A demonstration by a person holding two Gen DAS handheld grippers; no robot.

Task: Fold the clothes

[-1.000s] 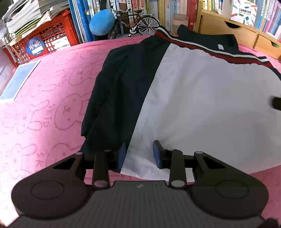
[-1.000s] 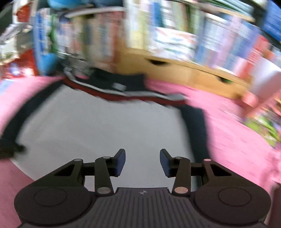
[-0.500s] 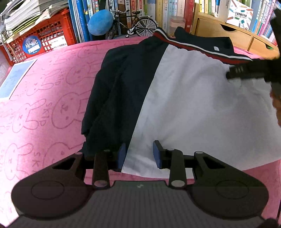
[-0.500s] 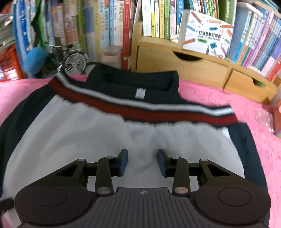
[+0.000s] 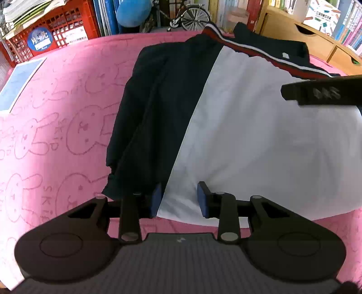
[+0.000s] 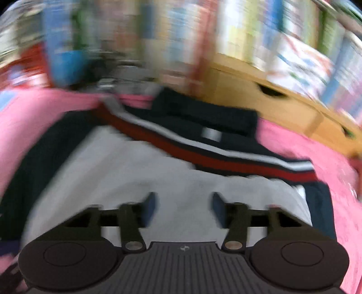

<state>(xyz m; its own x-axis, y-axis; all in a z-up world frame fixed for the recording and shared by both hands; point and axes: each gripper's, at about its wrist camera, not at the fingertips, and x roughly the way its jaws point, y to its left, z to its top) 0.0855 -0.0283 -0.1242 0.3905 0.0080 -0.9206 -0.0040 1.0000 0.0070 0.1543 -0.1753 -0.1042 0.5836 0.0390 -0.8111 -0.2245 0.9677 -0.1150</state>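
A navy and white jacket [image 5: 248, 135] with a red and white stripe and a navy collar [image 6: 203, 117] lies flat on the pink rabbit-print blanket [image 5: 56, 113]. My left gripper [image 5: 178, 199] hovers at the jacket's near hem, where the navy side meets the white panel. Its jaws are partly apart and the cloth between them lies flat and unpinched. My right gripper [image 6: 183, 205] is over the white panel below the stripe. Its jaws are opening and grip nothing, and that view is blurred. One of its dark fingers [image 5: 316, 93] shows in the left wrist view.
Behind the blanket stand a red crate [image 5: 56, 34] with papers, a row of books, a blue round cushion [image 5: 133, 11], a model bicycle [image 5: 185, 15] and a wooden drawer unit [image 5: 316, 34]. A pale blue sheet [image 5: 18, 83] lies at the far left edge.
The right gripper has swept sideways over the jacket's white panel and its jaws have spread wider. In the left wrist view its finger now reaches in lower. The left gripper has stayed put.
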